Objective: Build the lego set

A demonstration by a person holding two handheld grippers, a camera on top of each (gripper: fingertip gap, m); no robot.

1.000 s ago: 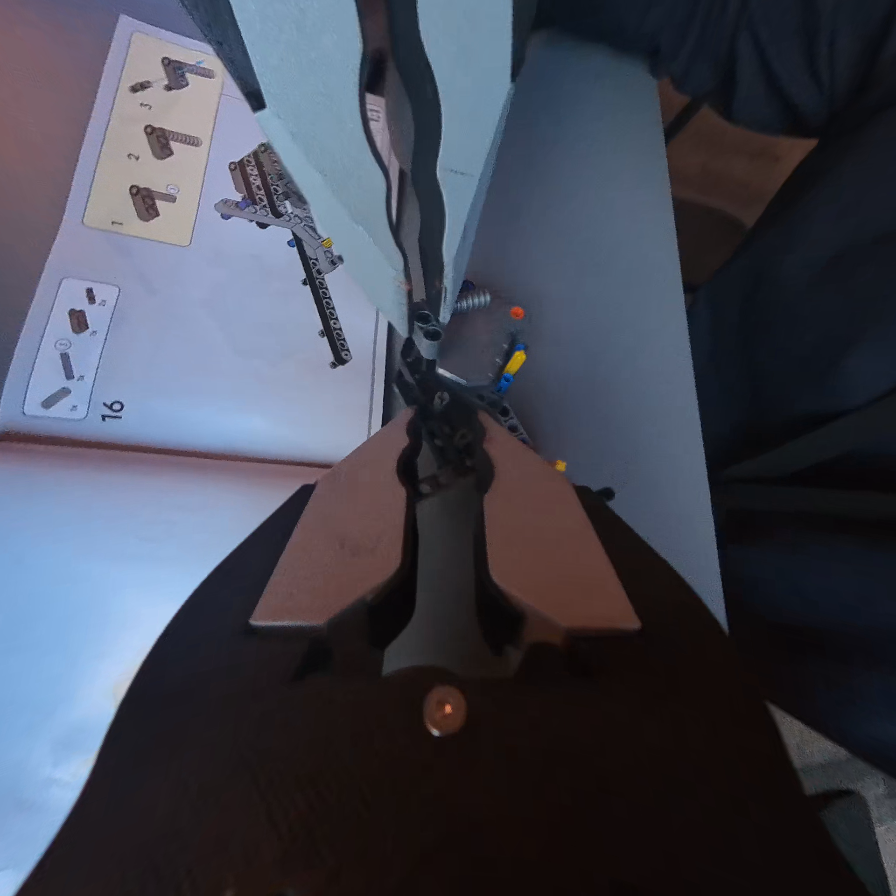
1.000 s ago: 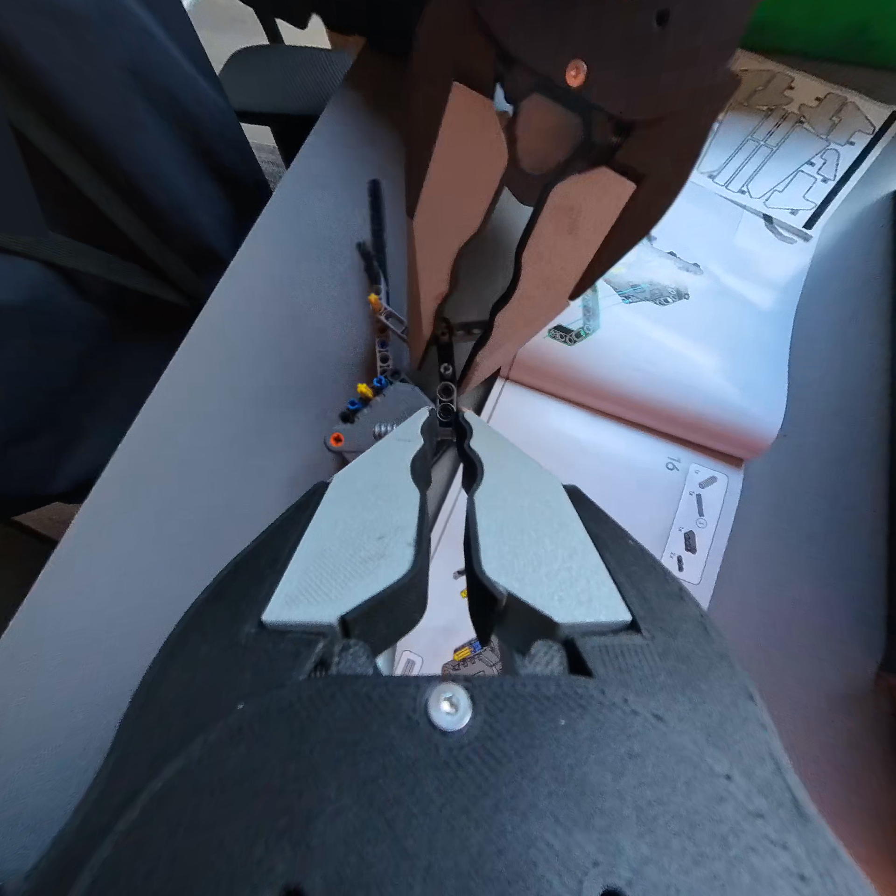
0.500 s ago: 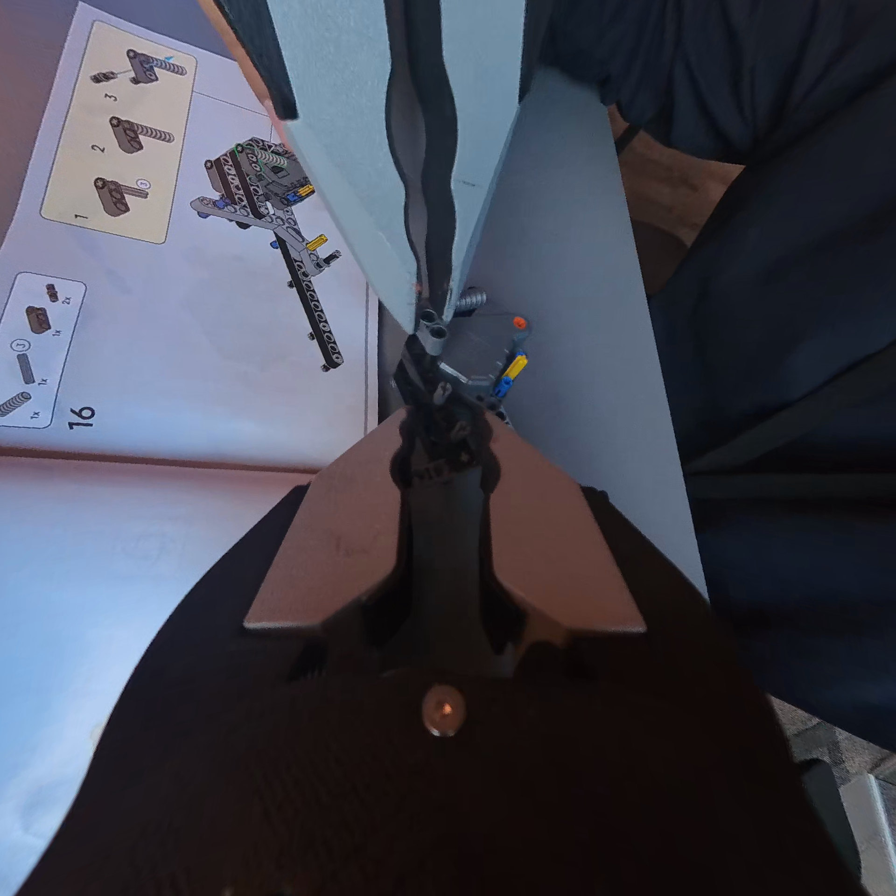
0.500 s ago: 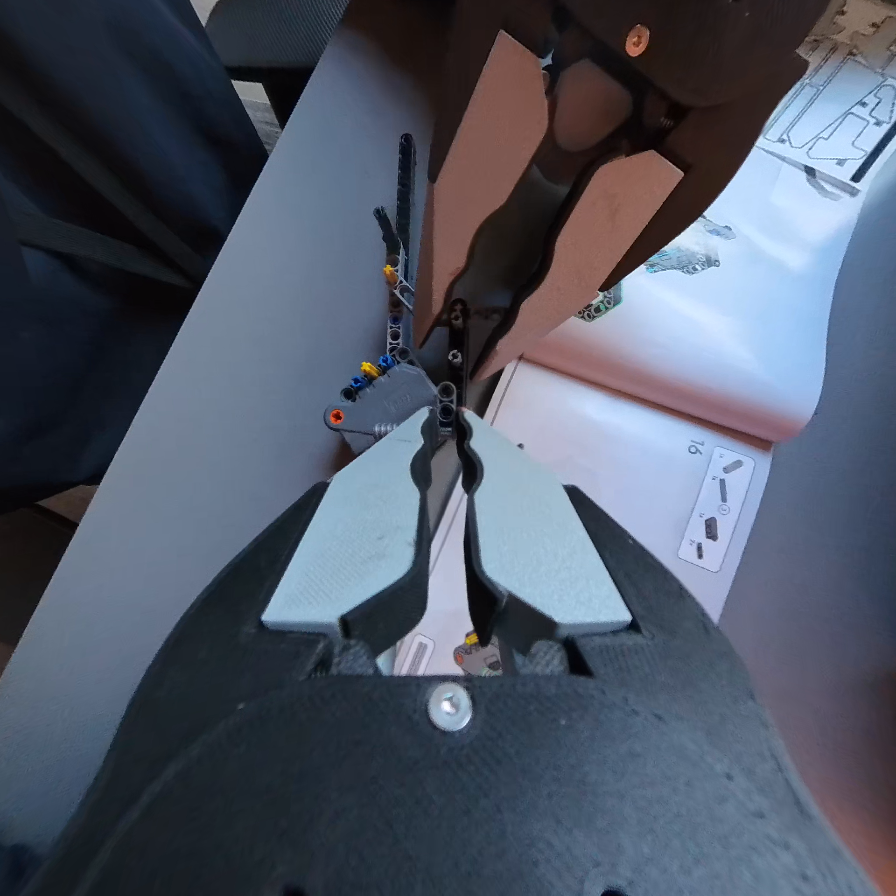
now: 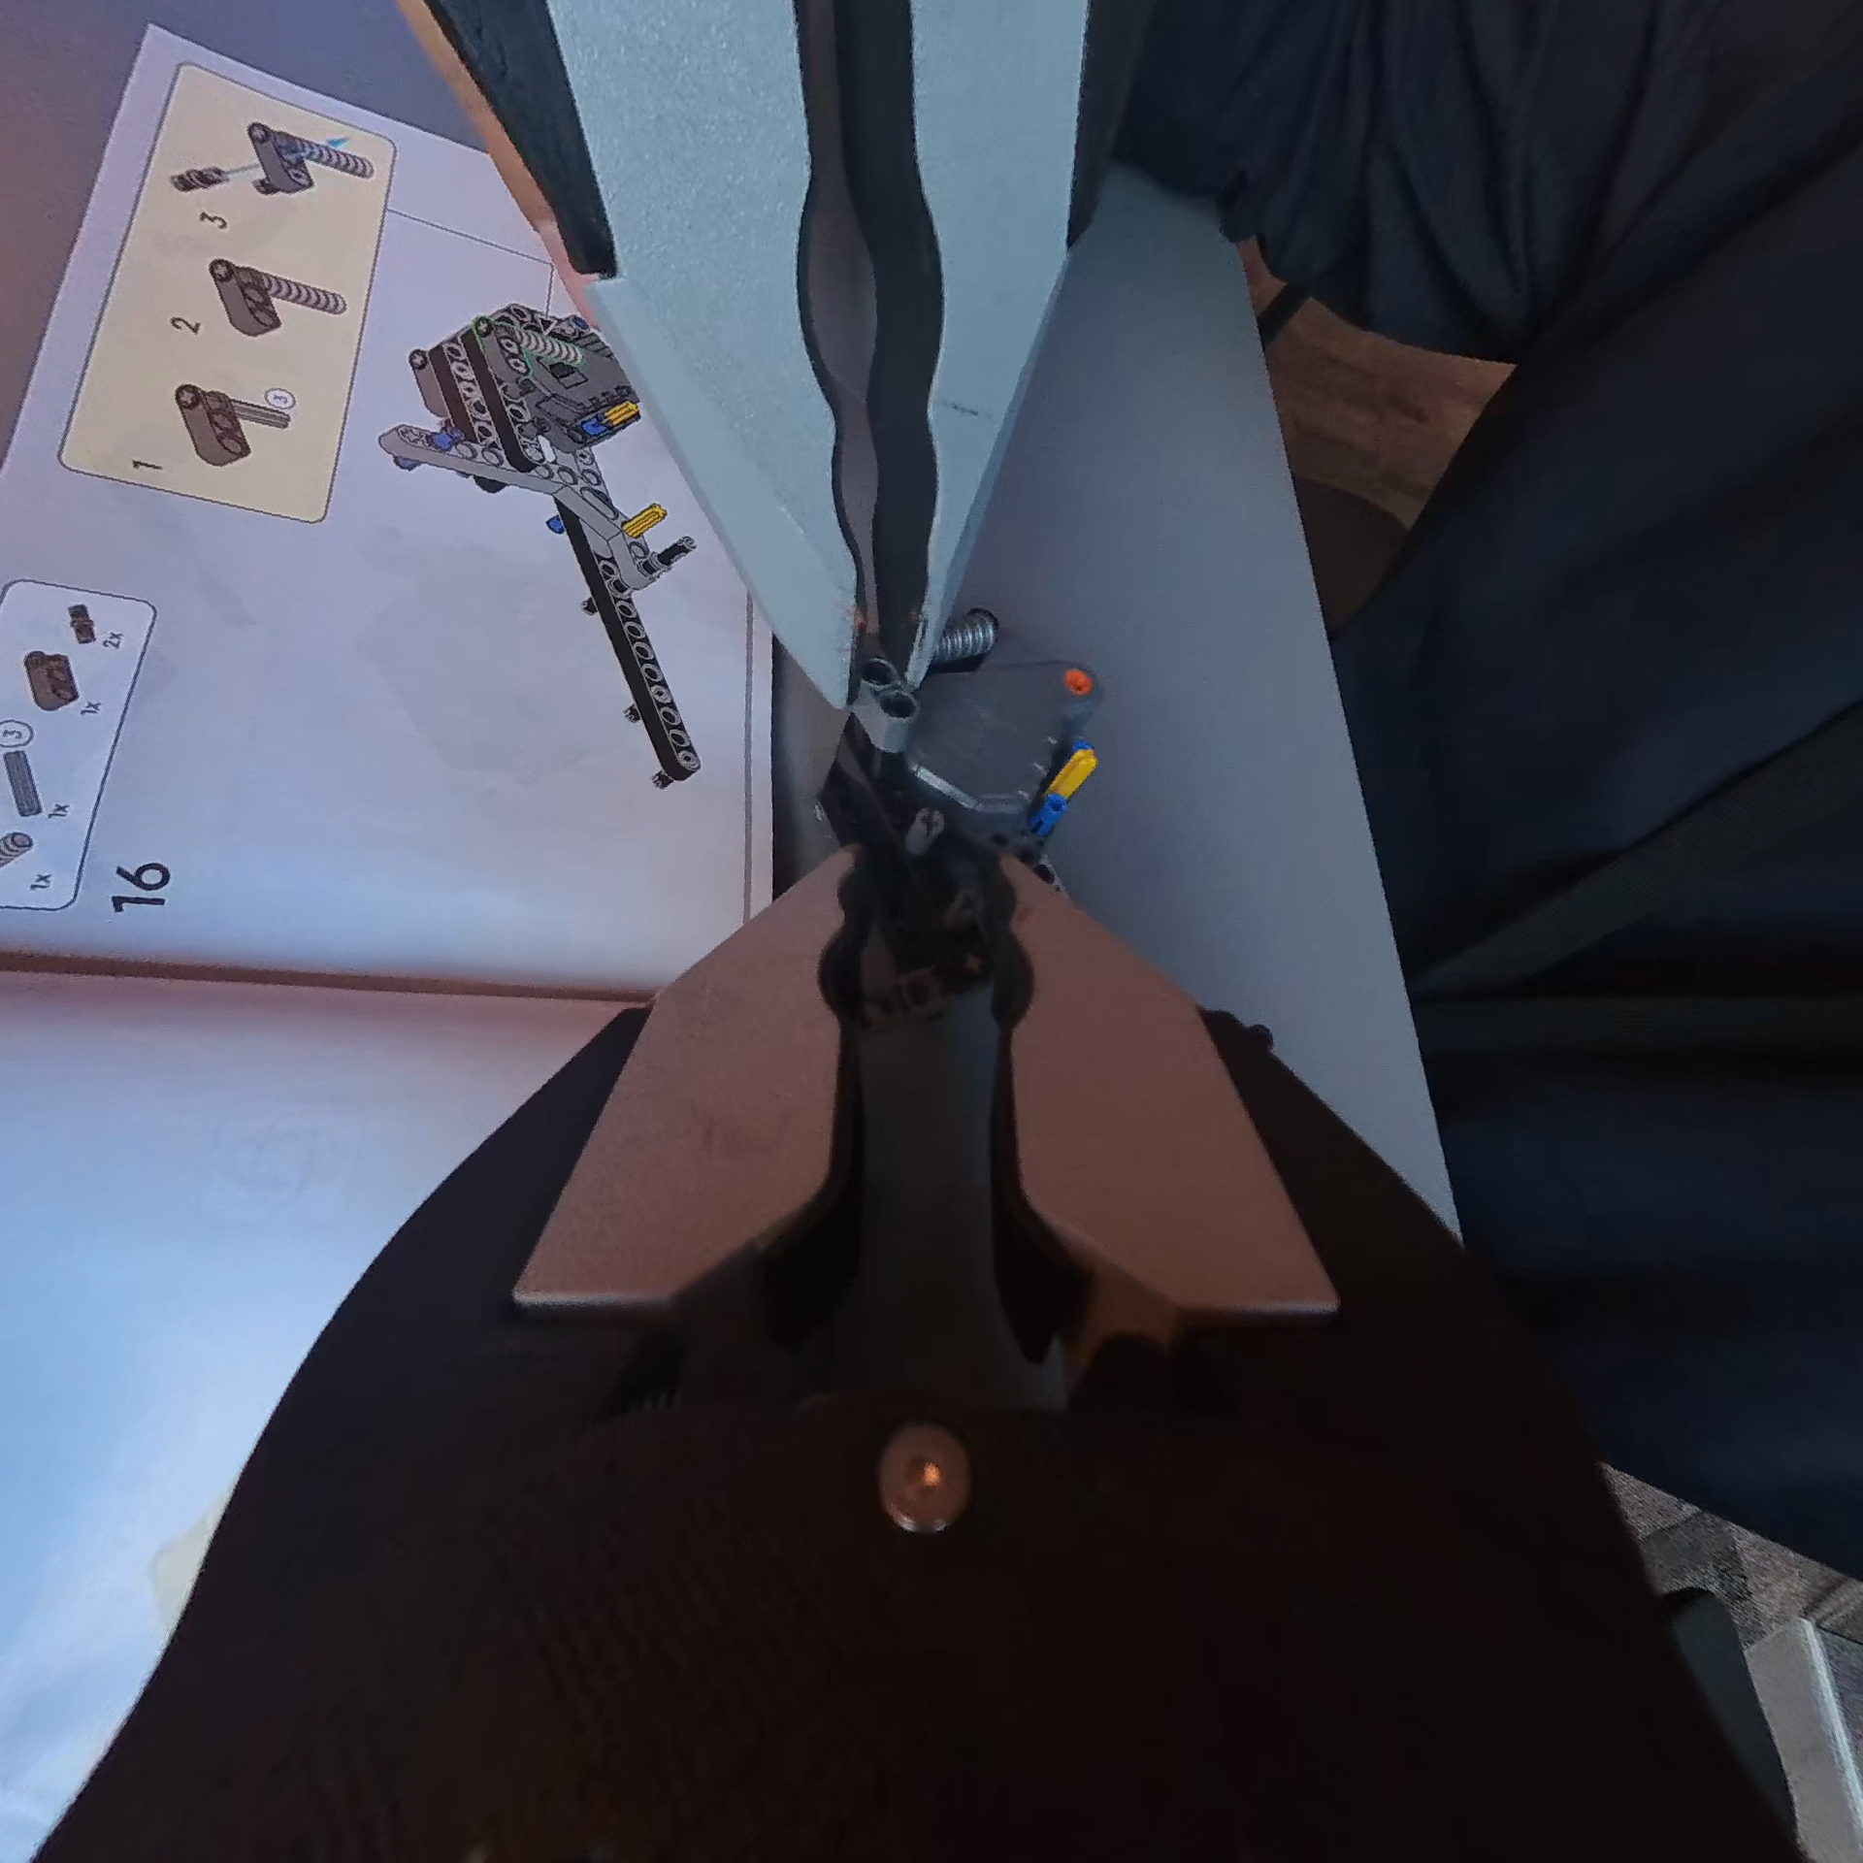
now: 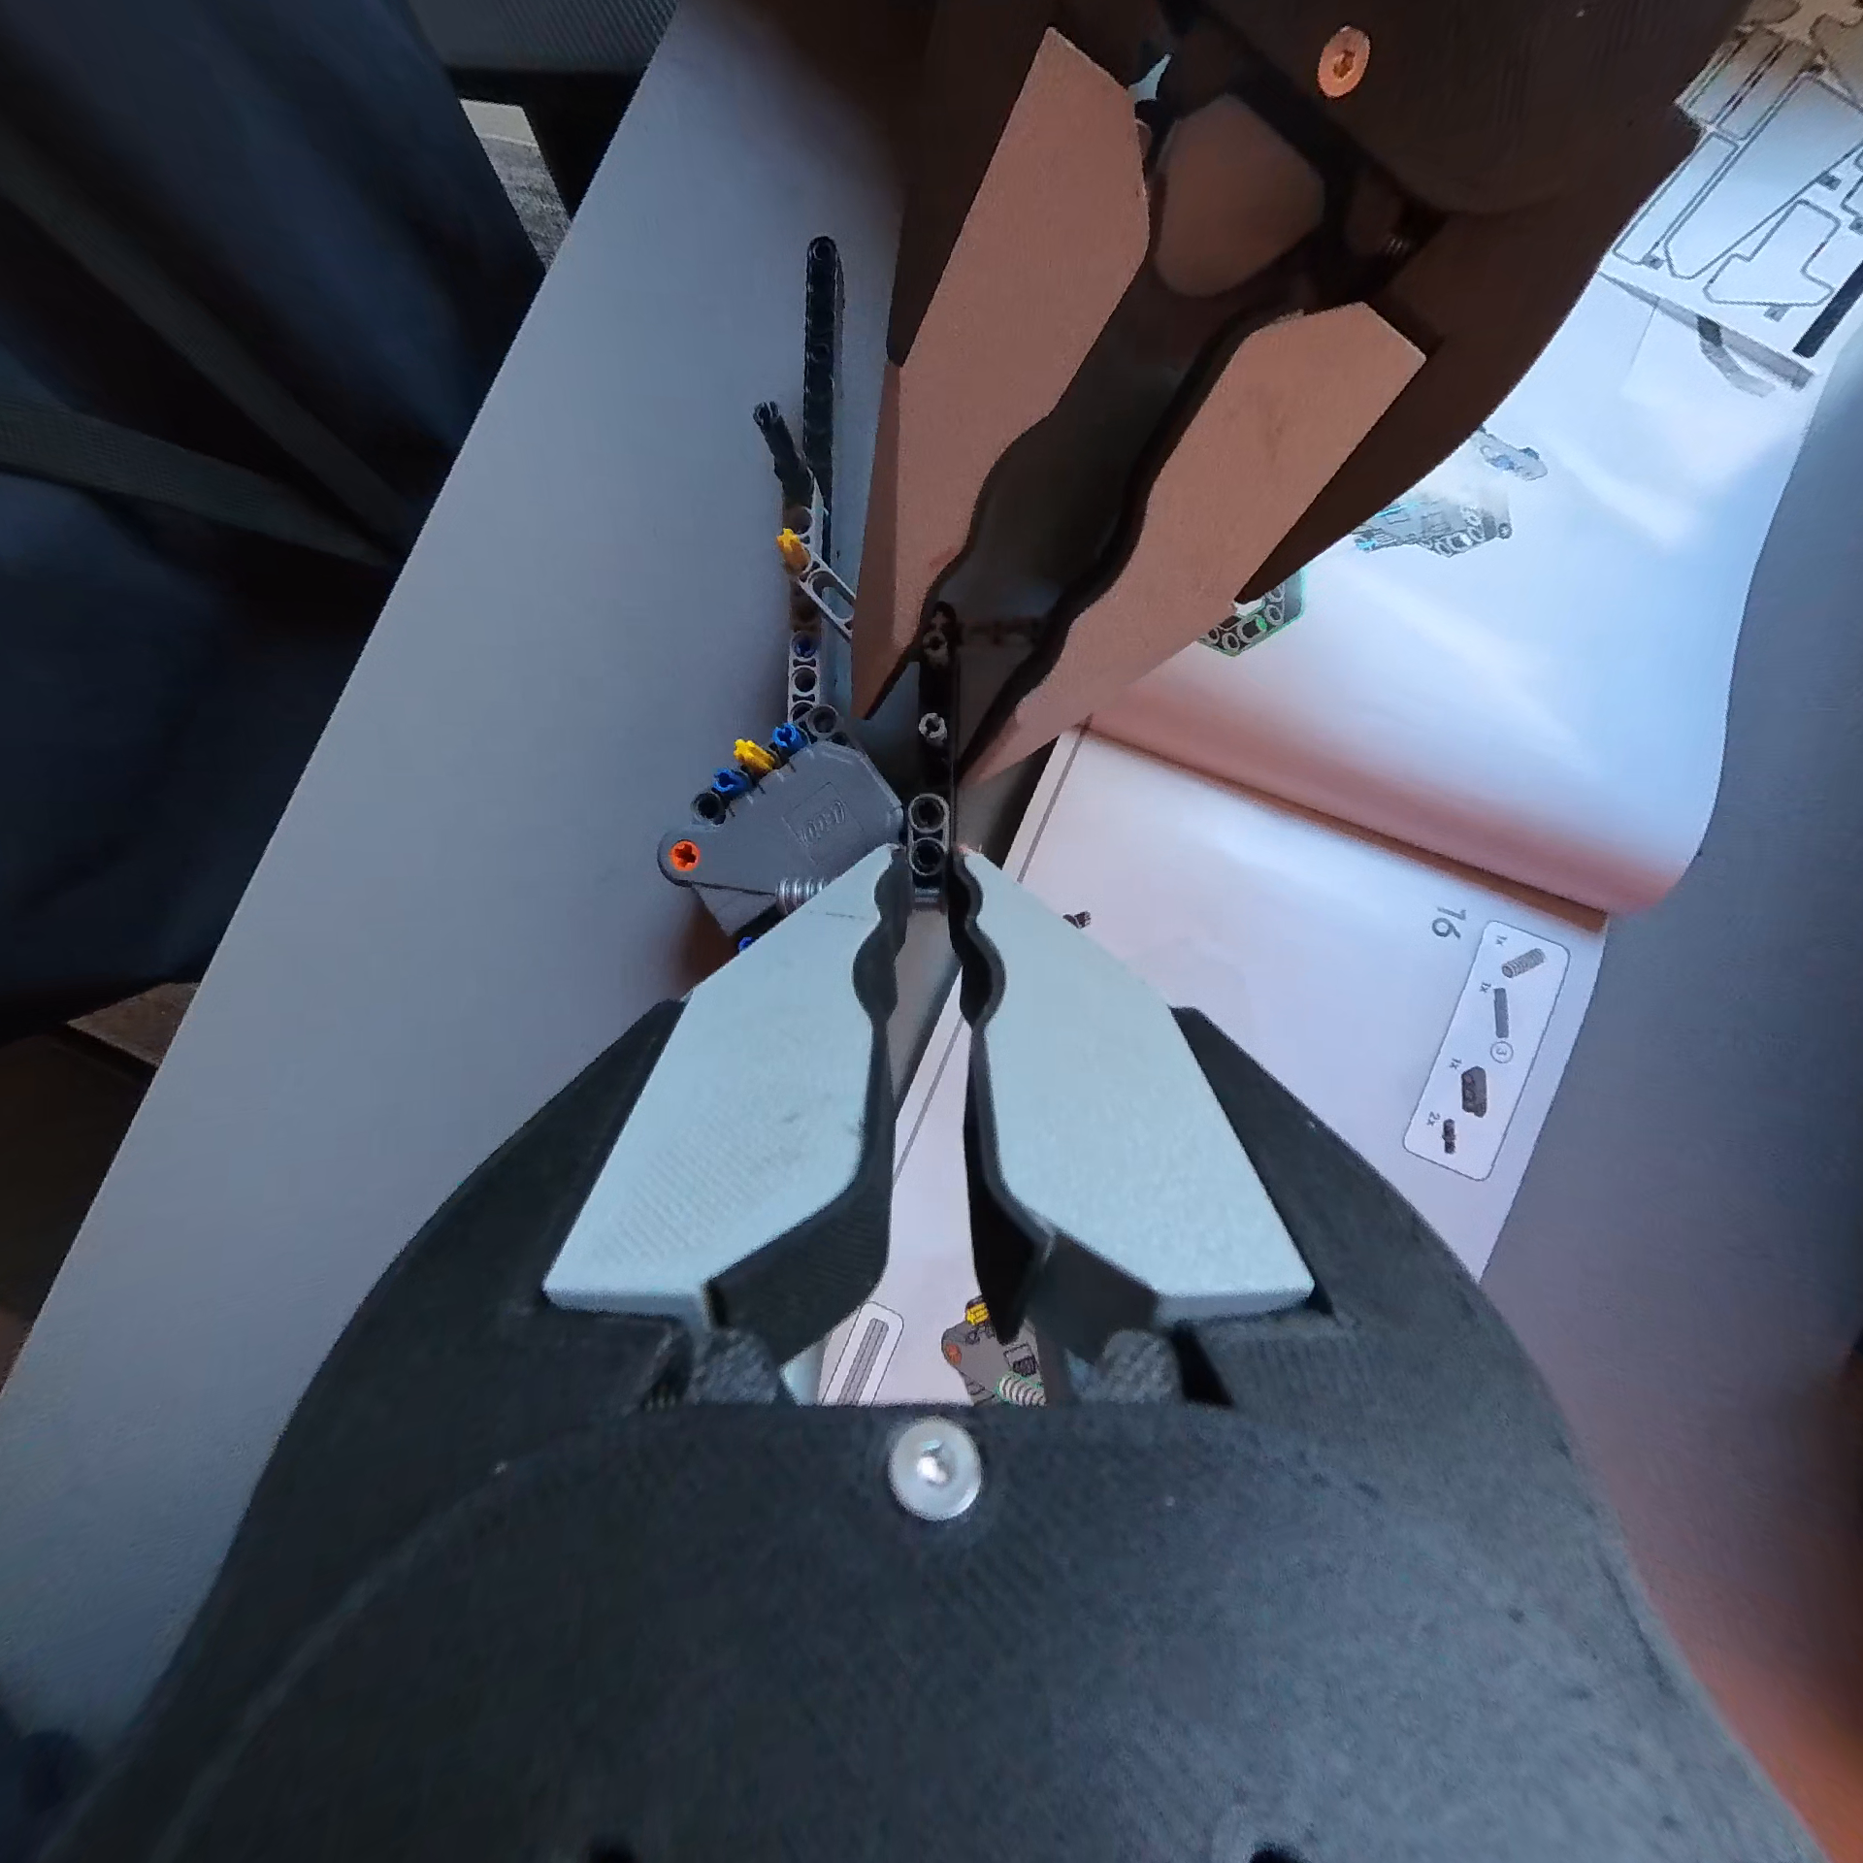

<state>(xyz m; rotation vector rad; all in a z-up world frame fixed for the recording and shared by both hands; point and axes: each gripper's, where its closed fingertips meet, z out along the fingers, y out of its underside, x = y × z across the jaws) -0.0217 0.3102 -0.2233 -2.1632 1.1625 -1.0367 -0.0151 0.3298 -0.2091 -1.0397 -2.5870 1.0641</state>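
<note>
My left gripper point(image 5: 922, 887), with brown fingers, is shut on a short black beam point(image 6: 938, 706). My right gripper point(image 6: 925, 867), with grey fingers, is shut on a small grey two-hole connector point(image 6: 927, 837), which it holds against the end of that beam. The connector also shows in the left wrist view point(image 5: 887, 698), under the right gripper point(image 5: 887, 670). The two grippers meet tip to tip; the left gripper point(image 6: 927, 736) comes in from above in the right wrist view. Beside them lies the part-built model point(image 6: 796, 827): a grey panel with orange, blue and yellow pins and a long black beam point(image 6: 822, 343).
The open instruction booklet point(image 5: 353, 706) lies on the grey table point(image 6: 454, 806) and also shows in the right wrist view point(image 6: 1311, 806). The table edge runs close to the model. A person in dark clothing point(image 5: 1613, 706) sits just beyond that edge. Only a small space, under 4 cm, lies between the two pairs of fingers.
Both grippers keep their grip and stay tip to tip. The pair has shifted a little over the table. In the right wrist view more of the black beam and the model now shows.
</note>
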